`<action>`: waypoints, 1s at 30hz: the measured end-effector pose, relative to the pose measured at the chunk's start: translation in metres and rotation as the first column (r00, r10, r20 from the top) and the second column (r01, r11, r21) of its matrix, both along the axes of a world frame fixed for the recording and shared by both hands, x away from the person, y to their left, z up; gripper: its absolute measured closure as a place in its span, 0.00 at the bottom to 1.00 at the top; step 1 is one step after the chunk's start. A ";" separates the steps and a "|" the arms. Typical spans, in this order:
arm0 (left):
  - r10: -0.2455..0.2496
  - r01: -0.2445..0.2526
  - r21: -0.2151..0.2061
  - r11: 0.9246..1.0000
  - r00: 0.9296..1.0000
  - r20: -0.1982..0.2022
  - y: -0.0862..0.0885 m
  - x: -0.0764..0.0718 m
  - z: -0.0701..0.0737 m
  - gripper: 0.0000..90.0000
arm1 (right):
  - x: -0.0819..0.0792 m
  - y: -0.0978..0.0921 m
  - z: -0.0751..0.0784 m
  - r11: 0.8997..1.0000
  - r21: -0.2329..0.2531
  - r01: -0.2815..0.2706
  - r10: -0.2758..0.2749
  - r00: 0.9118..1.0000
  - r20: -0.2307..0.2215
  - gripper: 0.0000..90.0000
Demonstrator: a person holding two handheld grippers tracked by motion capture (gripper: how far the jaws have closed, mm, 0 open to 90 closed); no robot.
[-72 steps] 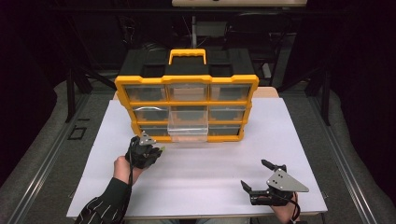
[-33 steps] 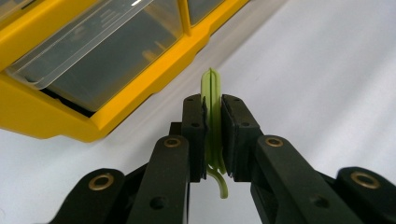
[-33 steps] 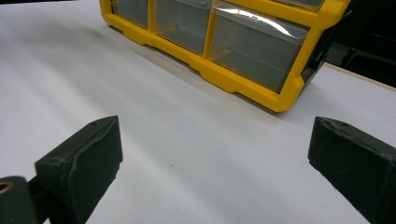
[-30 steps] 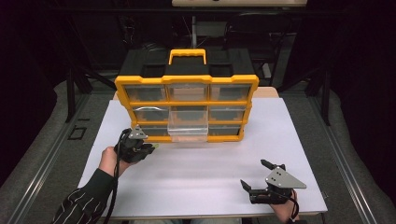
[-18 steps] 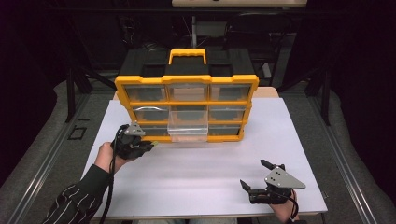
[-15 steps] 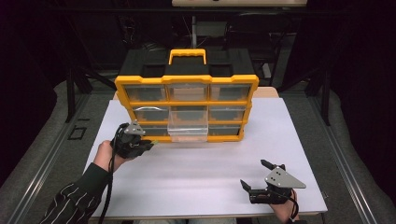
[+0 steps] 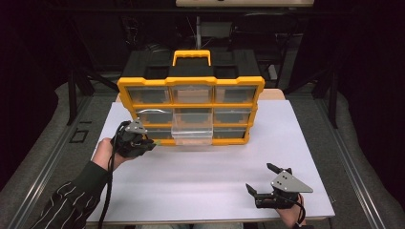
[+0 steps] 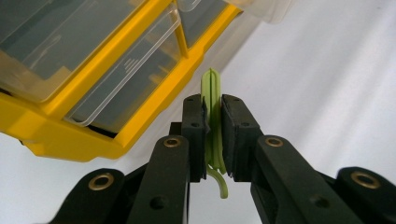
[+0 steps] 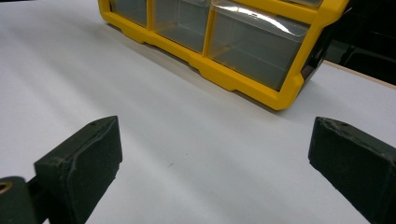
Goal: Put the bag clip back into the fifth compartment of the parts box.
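Note:
A yellow organizer (image 7: 190, 105) with clear drawers stands upright at the back of the white table; its lower middle drawer (image 7: 192, 135) is pulled out. My left gripper (image 7: 145, 143) sits at the organizer's lower left corner, shut on a thin green plastic piece (image 8: 212, 93) that sticks out past the jaw tips. In the left gripper view, the gripper (image 8: 212, 105) points along the organizer's yellow base (image 8: 154, 112), close beside a clear drawer (image 8: 126, 84). My right gripper (image 7: 259, 177) rests at the front right of the table, open and with nothing between its fingers (image 9: 81, 161).
The white table top (image 7: 210, 171) stretches between the two grippers. The organizer's right corner (image 9: 285, 93) lies ahead of the right gripper. A black case with a yellow handle (image 7: 192, 57) stands behind the organizer. Dark floor and frame bars surround the table.
My left gripper has moved left and slightly farther back, toward the organizer's lower left corner, still holding the green piece. The right gripper has stayed put.

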State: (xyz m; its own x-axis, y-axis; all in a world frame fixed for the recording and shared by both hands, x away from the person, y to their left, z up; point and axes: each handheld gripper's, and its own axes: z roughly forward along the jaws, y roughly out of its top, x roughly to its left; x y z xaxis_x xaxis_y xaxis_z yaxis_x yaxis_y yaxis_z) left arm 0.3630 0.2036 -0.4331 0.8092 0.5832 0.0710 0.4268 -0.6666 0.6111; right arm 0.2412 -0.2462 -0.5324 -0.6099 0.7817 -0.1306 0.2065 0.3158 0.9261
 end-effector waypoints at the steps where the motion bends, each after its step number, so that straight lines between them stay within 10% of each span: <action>1: -0.001 0.001 0.002 1.000 1.000 0.000 0.000 0.000 0.001 0.90 | 0.000 0.000 0.000 1.000 0.001 0.001 -0.001 1.000 0.000 0.03; 30: -0.104 0.106 0.082 0.991 0.994 -0.021 -0.004 0.016 0.038 0.90 | 0.001 0.002 -0.001 1.000 -0.011 -0.010 0.009 1.000 -0.013 0.02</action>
